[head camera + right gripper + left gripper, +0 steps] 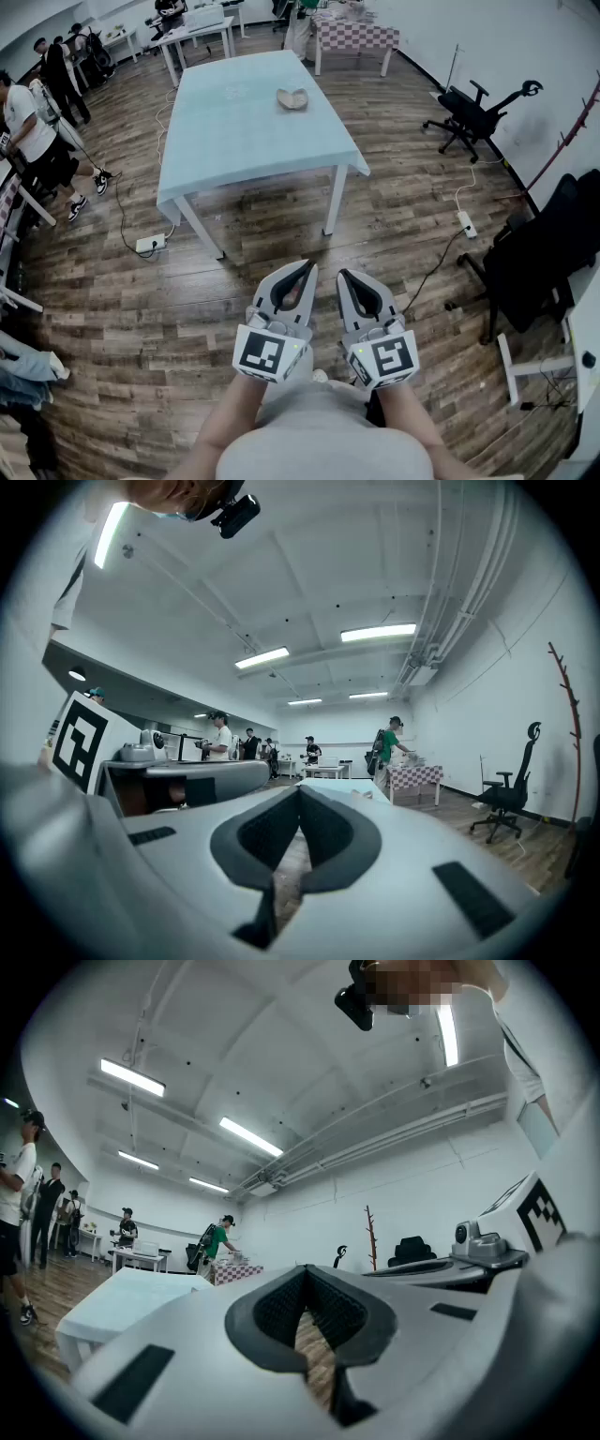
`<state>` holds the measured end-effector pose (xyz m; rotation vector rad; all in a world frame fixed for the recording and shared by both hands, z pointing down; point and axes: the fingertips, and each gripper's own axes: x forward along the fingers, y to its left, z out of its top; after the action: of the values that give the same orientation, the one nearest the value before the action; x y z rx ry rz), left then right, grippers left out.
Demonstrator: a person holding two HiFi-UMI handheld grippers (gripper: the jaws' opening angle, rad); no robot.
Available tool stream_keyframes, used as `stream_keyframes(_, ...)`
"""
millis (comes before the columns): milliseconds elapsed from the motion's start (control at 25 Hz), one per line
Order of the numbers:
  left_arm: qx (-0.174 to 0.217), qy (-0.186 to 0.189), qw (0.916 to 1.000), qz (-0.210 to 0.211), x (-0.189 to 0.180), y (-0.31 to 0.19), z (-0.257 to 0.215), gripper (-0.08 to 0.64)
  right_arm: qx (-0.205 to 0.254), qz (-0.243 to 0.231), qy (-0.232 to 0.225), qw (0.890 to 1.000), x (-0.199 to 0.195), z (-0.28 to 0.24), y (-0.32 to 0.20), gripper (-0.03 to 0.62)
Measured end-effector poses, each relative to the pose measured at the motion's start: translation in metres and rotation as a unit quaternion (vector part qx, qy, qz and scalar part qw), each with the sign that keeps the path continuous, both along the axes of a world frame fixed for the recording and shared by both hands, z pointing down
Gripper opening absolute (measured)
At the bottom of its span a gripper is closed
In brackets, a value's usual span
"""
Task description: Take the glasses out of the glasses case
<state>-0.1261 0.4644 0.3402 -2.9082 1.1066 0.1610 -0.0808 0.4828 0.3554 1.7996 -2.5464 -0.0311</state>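
Note:
A beige glasses case (292, 98) lies on the far part of a table (234, 141) covered in pale blue cloth; it looks open, and I cannot make out the glasses. Both grippers are held close to the person's body, well short of the table, over the wooden floor. My left gripper (307, 268) (305, 1270) has its jaws meeting at the tips with nothing between them. My right gripper (343, 275) (300, 790) beside it is shut the same way and empty. The table's edge (103, 1307) shows faintly in the left gripper view.
A black office chair (478, 112) stands at the right and another dark chair (544, 253) nearer. Power strips (150, 245) (466, 224) with cables lie on the floor. People (33, 131) stand at the left. A checkered table (356, 36) is at the back.

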Motion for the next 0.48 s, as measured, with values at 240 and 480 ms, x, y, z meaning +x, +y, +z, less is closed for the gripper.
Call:
stream_keyframes(240,0.010,0.002,0.9999,0.002,0.0034,0.0064,-0.0026,0.008,0.010,0.000,0.006,1.000,0.0015,-0.0034,0.0088,0.008)
stream_keyframes(480,0.011,-0.004,0.9999,0.004,0.0074,0.0009,0.0025,0.008,0.018,-0.011,-0.018,1.000,0.0035,-0.0075,0.0036,0.008)
